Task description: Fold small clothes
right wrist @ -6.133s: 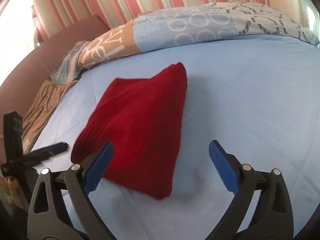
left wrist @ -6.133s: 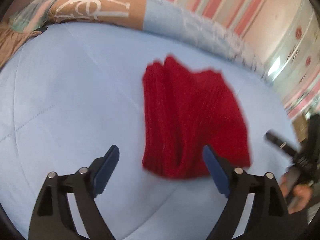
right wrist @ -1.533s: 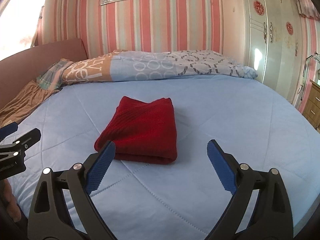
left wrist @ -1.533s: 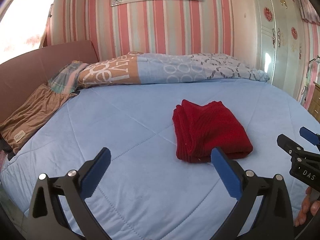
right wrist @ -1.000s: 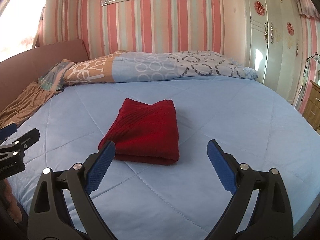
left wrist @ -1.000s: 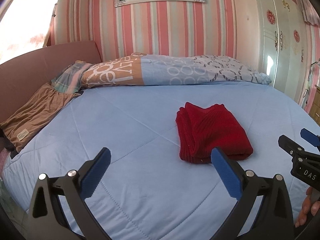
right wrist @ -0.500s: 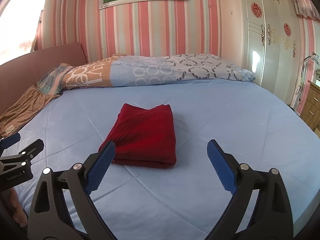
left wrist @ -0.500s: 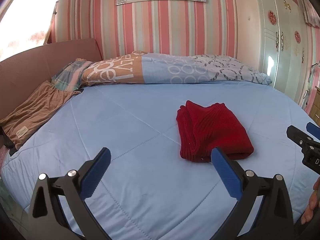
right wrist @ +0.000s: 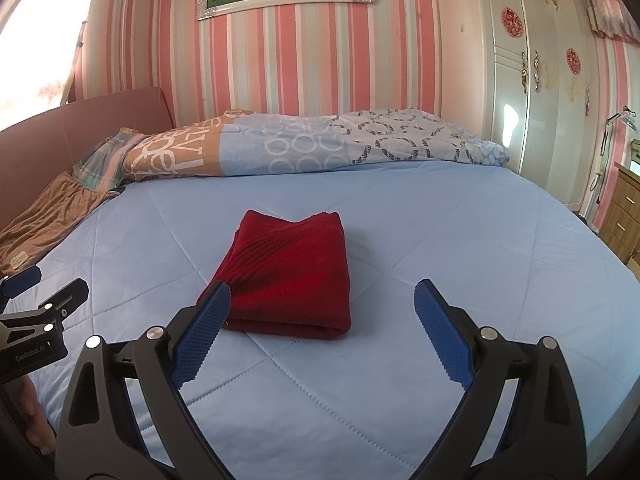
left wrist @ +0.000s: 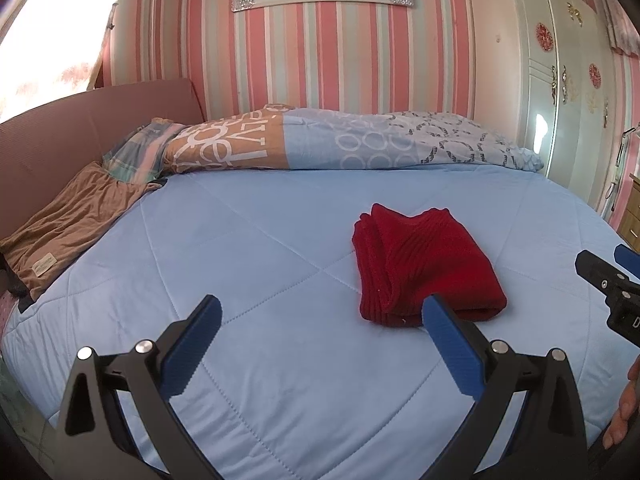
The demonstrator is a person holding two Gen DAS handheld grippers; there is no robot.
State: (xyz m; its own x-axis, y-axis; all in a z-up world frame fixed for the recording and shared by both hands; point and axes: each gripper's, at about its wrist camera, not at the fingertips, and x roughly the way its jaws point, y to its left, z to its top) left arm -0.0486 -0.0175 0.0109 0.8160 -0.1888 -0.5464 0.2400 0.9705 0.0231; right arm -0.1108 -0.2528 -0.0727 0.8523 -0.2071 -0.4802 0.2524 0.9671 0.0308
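A red knitted garment point(left wrist: 424, 268) lies folded into a compact rectangle on the light blue bed cover point(left wrist: 248, 240); it also shows in the right wrist view point(right wrist: 290, 276). My left gripper point(left wrist: 320, 328) is open and empty, held back from the garment, with its right fingertip in front of the garment's near edge. My right gripper point(right wrist: 320, 312) is open and empty, also back from the garment. Each gripper shows at the edge of the other's view.
A rolled patterned duvet point(left wrist: 340, 144) lies along the far side of the bed. A brown cloth point(left wrist: 68, 216) lies at the left by the headboard. A white wardrobe point(right wrist: 532, 80) and a wooden drawer unit point(right wrist: 622, 212) stand at the right.
Both grippers have drawn back and risen from close over the garment, so the whole bed and the wall show. The garment has stayed folded in place.
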